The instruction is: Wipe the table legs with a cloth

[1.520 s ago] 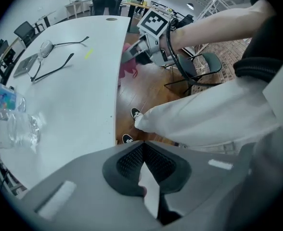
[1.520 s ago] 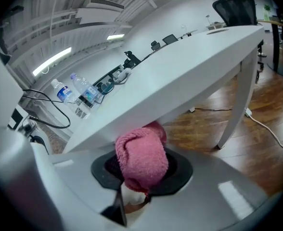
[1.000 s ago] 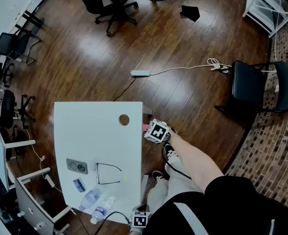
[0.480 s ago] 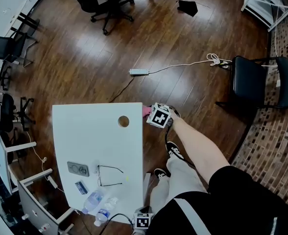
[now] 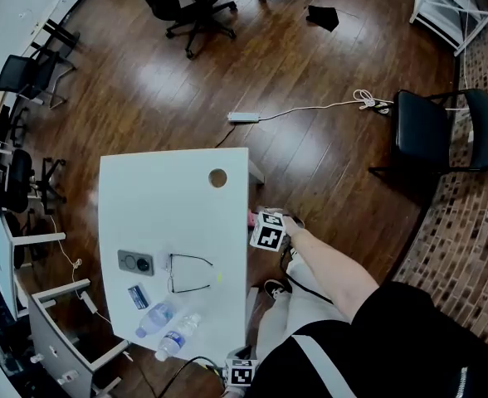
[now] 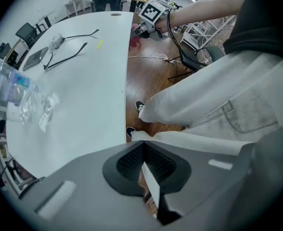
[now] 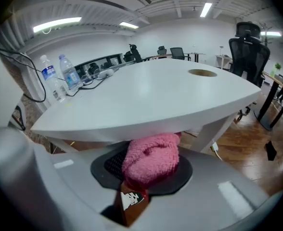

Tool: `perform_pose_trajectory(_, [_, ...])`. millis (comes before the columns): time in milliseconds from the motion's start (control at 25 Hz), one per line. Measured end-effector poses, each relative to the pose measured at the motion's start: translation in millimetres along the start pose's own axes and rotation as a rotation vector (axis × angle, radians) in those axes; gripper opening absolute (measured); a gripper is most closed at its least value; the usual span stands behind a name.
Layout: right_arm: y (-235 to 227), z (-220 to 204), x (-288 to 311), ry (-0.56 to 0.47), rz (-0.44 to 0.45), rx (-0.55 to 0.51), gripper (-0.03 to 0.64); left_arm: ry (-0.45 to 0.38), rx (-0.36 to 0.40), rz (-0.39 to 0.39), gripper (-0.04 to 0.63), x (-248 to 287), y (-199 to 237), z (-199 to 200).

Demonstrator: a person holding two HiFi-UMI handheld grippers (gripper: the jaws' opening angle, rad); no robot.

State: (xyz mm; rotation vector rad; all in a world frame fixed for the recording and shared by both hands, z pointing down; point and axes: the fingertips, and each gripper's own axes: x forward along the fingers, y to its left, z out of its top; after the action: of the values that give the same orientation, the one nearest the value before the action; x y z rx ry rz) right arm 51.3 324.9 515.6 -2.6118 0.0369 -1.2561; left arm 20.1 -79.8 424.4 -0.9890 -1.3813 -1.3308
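The white table (image 5: 169, 206) fills the head view's lower left. My right gripper (image 5: 267, 232) hangs just off its right edge, below the top, shut on a pink cloth (image 5: 251, 219). In the right gripper view the pink cloth (image 7: 153, 155) bulges out of the right gripper (image 7: 146, 171), right under the tabletop's (image 7: 146, 100) rim, with a white table leg (image 7: 219, 129) slanting down behind it to the right. My left gripper (image 5: 240, 376) sits at the table's near corner; in its own view the left gripper (image 6: 142, 162) is shut with nothing in it.
On the table lie glasses (image 5: 186, 274), a grey device (image 5: 134, 262) and two water bottles (image 5: 165, 338). A power strip (image 5: 244, 117) with a cord lies on the wood floor. A black chair (image 5: 443, 139) stands at the right, an office chair (image 5: 190, 2) at the top. The person's shoe (image 5: 275, 288) is beside the table.
The right gripper with the pink cloth went up to the table's far right corner, then came back along the right edge toward the person. The left gripper stayed put.
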Motion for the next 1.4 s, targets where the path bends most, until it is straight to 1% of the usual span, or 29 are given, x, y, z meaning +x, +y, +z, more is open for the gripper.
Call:
perform_pose_trajectory(240, [120.8,-29.7,15.8,0.040,0.040,-0.081,0.086,-0.088,0.067,-0.016,-0.003,5.1,-10.5,-48.5])
perform_pose_trajectory(400, [198.0,-45.3,23.6,0.058,0.049,-0.060,0.086,-0.161,0.105,-0.017,-0.003,1.3,-3.0,-77.5])
perform_pose_trajectory(480, [234.2,-47.4,28.0,0.057,0.047,-0.040,0.086,-0.195,0.140,-0.011,-0.003,-3.7,3.5,-92.1])
perform_pose_trajectory(560, [265.0,-49.6,30.9,0.051,0.039,-0.012,0.086,-0.214,0.172,-0.004,-0.003,-6.1,8.9,-108.0])
perform_pose_trajectory(600, [279.8,-51.6,32.2,0.050,0.036,0.000,0.086,-0.221,0.176,0.000,-0.003,-7.5,12.1,-116.1])
perform_pose_trajectory(720, [320.8,-60.0,36.8,0.048,0.033,0.017,0.086,-0.268,0.140,0.022,-0.003,-16.3,25.5,-135.8])
perform_pose_trajectory(800, [341.3,-64.8,38.5,0.046,0.027,0.021,0.086,-0.306,0.123,0.045,-0.003,-22.3,37.5,-144.5])
perform_pose_trajectory(880, [361.4,-68.7,40.5,0.044,0.020,0.019,0.086,-0.332,0.094,0.051,-0.003,-25.0,48.1,-154.6])
perform_pose_trajectory(1040, [425.5,-82.5,51.2,0.044,0.044,-0.010,0.086,-0.365,-0.026,0.017,-0.003,-14.4,64.8,-189.9])
perform_pose_trajectory(1120, [462.8,-88.9,58.3,0.034,0.051,-0.010,0.086,-0.369,-0.047,0.009,-0.003,-6.1,70.9,-207.5])
perform_pose_trajectory(1200, [499.2,-93.6,65.7,0.011,0.039,0.021,0.086,-0.362,-0.046,-0.009,-0.003,-0.9,73.0,-224.6])
perform_pose_trajectory(1280, [526.6,-97.9,70.4,-0.022,0.009,0.077,0.086,-0.351,-0.023,-0.017,-0.003,2.1,74.4,-239.1])
perform_pose_trajectory(1320, [535.7,-99.4,69.4,-0.045,-0.005,0.117,0.087,-0.346,0.007,-0.015,-0.003,1.9,74.6,-243.9])
perform_pose_trajectory(1400, [553.6,-102.1,61.2,-0.094,-0.024,0.210,0.087,-0.323,0.106,-0.002,-0.003,-4.1,73.2,-253.6])
